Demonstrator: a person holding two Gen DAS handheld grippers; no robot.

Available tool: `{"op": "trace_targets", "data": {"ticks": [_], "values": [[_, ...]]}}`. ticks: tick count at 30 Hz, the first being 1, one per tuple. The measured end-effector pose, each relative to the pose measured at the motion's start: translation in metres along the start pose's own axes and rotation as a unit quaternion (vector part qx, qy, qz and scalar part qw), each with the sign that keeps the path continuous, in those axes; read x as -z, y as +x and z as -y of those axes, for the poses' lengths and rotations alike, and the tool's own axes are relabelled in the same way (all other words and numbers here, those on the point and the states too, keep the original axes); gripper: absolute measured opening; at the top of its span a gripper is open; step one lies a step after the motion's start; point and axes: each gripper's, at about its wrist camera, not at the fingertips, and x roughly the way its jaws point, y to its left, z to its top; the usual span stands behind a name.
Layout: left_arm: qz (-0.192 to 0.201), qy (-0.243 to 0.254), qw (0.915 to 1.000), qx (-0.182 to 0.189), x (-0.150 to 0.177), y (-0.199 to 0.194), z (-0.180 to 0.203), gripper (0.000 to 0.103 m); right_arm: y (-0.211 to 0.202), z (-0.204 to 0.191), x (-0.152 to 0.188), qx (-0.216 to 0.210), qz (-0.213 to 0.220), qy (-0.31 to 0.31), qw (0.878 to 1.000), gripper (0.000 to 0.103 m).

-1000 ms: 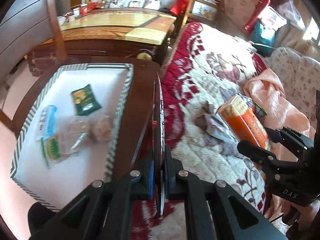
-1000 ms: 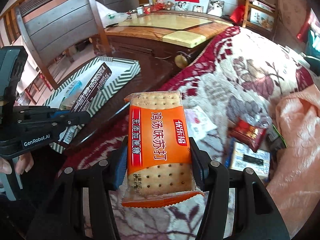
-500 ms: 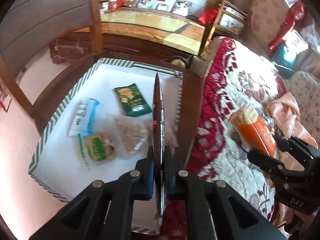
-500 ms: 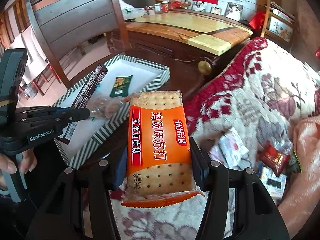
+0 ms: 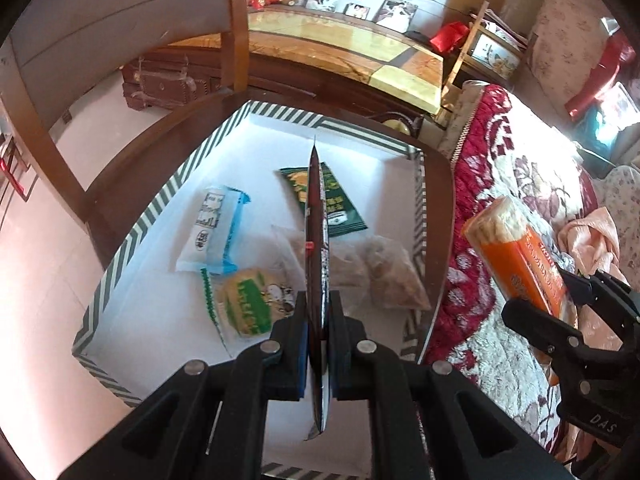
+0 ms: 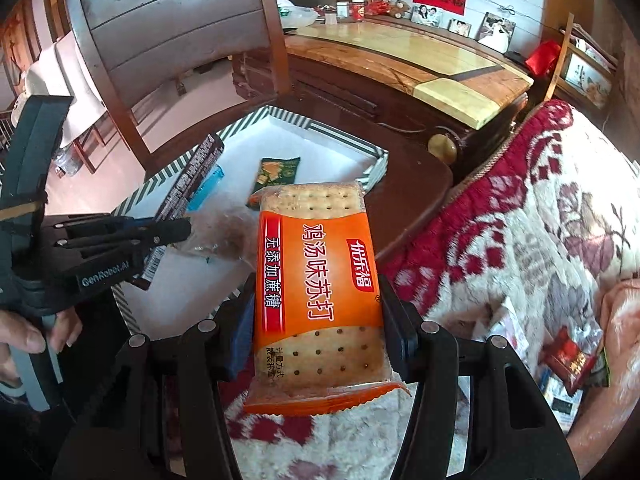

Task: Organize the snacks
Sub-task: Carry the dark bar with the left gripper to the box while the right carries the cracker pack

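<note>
- The left hand-held gripper (image 5: 318, 344) is clamped together on a thin dark packet (image 5: 316, 216), held edge-on above the striped tray (image 5: 132, 236). The packet hangs over the tray's middle, clear of its rim.
- In the tray lie a white-and-blue packet (image 5: 212, 232), a green round snack (image 5: 250, 304), a dark green sachet (image 5: 340, 204) and clear bags (image 5: 392, 276) toward the right wall. The tray sits on a dark wooden seat (image 5: 436, 200) beside the bed.
- To set the thin packet down well, I would aim for bare white floor near the far wall, tilt it flat and let go low, so it does not land on edge or slide under the clear bags.
- The right hand-held gripper (image 6: 316, 332) is clamped on the sides of an orange cracker pack (image 6: 316, 280), which is over the bed's edge, near the tray's right wall but not yet above it.
- The crackers are brittle, so the grip should not tighten. The pack is wide; judging by the room left, it fits best laid flat in the tray's near part.
- More snacks (image 6: 568, 360) lie on the quilt (image 6: 520, 240) at the right, yet to be gathered.
</note>
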Motion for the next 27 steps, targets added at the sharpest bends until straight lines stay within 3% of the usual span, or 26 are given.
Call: {"op": "trace_targets", "data": {"ticks": [27], "values": [[-0.037,-0.048,0.9978,-0.027,-0.009,0.032,-0.035,0.009,0.071,-0.047,-0.044,-0.051,-0.037,-0.016,0.998,0.054]]}}
